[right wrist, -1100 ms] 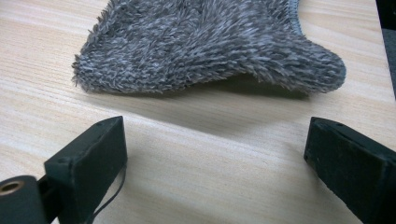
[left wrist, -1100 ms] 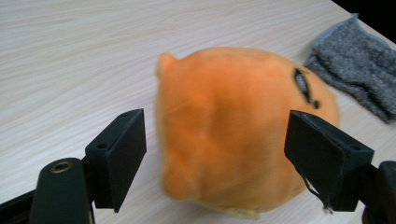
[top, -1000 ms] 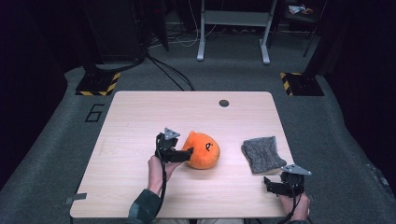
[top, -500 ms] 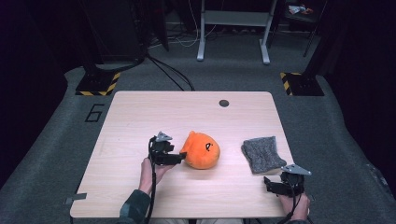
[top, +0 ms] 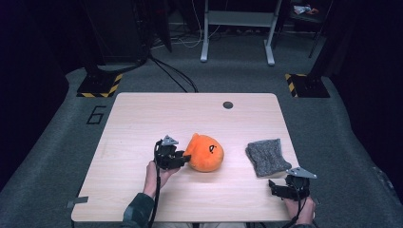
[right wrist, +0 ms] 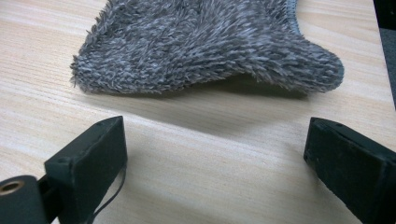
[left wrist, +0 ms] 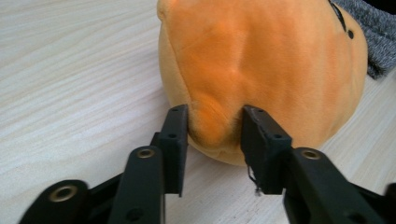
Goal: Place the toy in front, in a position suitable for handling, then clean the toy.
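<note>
Closest to the near edge of the table (top: 142,199), over by the right corner, the right gripper (top: 285,189) sits low with its jaws spread wide and nothing between them. The grey fuzzy cloth (top: 267,156) lies just past its tips, flat near the right edge, so that hand is only parked in front of it.

The action is a bit further in. The left gripper (top: 183,159) comes in from the near side with the forearm angled up the table, wrist roughly level, jaws pointing right at the orange plush toy (top: 205,152). The toy sits about mid-table, slightly toward the near edge, directly off the tips, with its long side running across toward the cloth. The jaws have just been closing, and in the left gripper view they pinch a fold of the plush's near end (left wrist: 215,126), fabric bunched between the pads. Looks to me like a grab ready for a lift or drag.
</note>
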Demonstrator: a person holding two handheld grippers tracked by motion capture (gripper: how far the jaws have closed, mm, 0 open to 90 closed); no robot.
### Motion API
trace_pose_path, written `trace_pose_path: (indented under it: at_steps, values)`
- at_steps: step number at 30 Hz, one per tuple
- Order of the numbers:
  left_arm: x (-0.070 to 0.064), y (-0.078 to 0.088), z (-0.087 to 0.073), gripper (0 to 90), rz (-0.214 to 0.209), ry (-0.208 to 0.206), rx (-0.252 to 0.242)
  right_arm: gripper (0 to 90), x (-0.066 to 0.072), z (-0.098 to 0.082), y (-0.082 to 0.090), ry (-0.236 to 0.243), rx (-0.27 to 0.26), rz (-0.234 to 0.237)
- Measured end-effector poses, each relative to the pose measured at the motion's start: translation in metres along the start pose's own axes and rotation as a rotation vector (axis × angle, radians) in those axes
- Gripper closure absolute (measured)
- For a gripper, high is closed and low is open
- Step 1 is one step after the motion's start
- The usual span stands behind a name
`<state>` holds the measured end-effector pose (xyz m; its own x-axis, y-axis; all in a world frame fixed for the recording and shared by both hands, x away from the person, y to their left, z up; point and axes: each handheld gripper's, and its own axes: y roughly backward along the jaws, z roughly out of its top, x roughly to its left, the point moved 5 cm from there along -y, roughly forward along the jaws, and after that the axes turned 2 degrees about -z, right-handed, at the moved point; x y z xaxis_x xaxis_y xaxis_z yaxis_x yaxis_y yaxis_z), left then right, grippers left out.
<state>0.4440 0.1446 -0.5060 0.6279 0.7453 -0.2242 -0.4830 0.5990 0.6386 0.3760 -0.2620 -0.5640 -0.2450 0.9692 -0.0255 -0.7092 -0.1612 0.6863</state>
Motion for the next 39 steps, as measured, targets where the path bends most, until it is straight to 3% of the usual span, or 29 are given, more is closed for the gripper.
trace_pose_path:
  at_steps: [9,22,23,29,33,37,39]
  values:
    - [-0.005,0.0,-0.005,76.3,0.015,0.003,-0.005,5.3,0.0,0.0,0.0,0.001,0.0,0.001]
    - [-0.008,0.002,-0.006,80.6,0.031,-0.008,-0.011,3.7,0.001,0.003,0.006,0.001,-0.015,-0.02]
    - [-0.009,0.003,-0.006,80.8,0.027,-0.005,-0.01,4.2,0.002,0.01,0.011,0.005,-0.036,-0.015]
    - [-0.01,0.003,-0.009,80.8,0.023,0.004,-0.022,4.4,0.007,0.03,0.009,0.027,-0.029,0.002]
    - [-0.011,0.004,-0.009,80.8,0.022,0.001,-0.027,5.5,0.012,0.048,-0.005,0.062,-0.006,0.002]
    - [-0.011,0.003,-0.009,80.8,0.027,0.009,-0.033,6.1,0.012,0.058,-0.015,0.063,0.018,0.01]
    - [-0.011,0.003,-0.008,80.7,0.034,-0.007,-0.025,7.0,0.011,0.065,-0.025,0.065,0.034,0.007]
